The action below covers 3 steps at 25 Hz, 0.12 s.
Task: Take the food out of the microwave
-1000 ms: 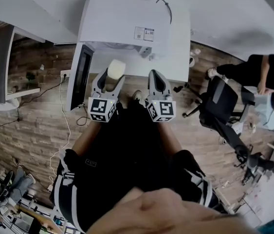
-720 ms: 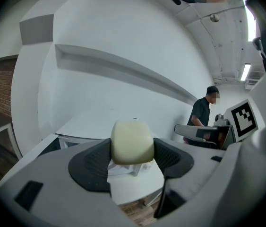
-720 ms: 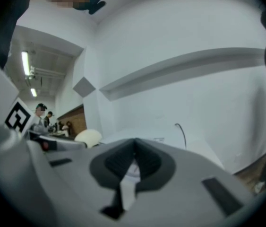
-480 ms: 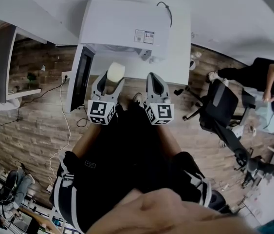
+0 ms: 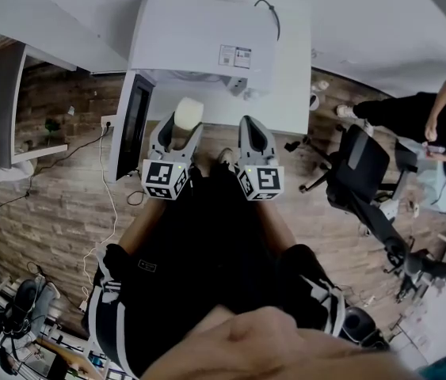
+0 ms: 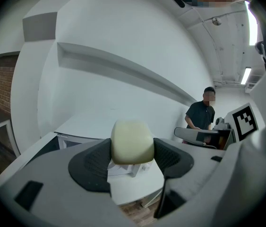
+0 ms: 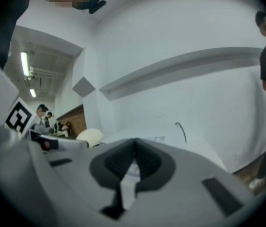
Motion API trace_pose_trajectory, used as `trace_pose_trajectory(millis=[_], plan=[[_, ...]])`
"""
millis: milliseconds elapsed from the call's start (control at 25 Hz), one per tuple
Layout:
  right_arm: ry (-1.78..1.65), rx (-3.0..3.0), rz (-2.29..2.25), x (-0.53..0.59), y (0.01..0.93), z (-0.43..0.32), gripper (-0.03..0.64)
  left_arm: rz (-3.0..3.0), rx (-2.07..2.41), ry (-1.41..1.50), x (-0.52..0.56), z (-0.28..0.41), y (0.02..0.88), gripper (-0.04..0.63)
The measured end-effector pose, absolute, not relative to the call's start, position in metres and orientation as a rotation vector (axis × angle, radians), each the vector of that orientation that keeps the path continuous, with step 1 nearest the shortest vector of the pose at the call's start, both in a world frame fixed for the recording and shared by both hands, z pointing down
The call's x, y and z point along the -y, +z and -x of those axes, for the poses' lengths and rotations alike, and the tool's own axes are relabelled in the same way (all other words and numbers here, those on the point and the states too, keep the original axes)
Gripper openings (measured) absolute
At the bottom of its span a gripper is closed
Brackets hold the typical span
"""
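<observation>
The left gripper has its jaws clamped on the food, a pale, rounded block pinched across its two sides. It looks light and soft, probably bun-like, so it likely dents under a hard squeeze; a gentle hold across the middle, as here, seems right. The right gripper is pressed closed with nothing between its jaws. In the head view the food hangs just in front of the microwave, whose door stands swung open at the left. The cavity is hidden from above, so its contents cannot be told.
</observation>
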State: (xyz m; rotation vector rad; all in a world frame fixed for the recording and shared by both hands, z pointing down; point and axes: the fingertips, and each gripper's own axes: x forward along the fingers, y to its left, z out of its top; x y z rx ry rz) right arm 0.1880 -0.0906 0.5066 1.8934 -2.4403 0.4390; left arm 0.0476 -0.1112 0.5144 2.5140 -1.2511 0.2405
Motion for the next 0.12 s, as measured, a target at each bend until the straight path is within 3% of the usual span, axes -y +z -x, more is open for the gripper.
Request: trace_pose_trajectory(millis=[120], plan=[[0.440, 2.436, -1.897, 0.0902, 0.5079, -0.1888, 0.031, -2.515, 1.246, 0.237, 0.1104, -0.0497, 0.5161, 0.308]])
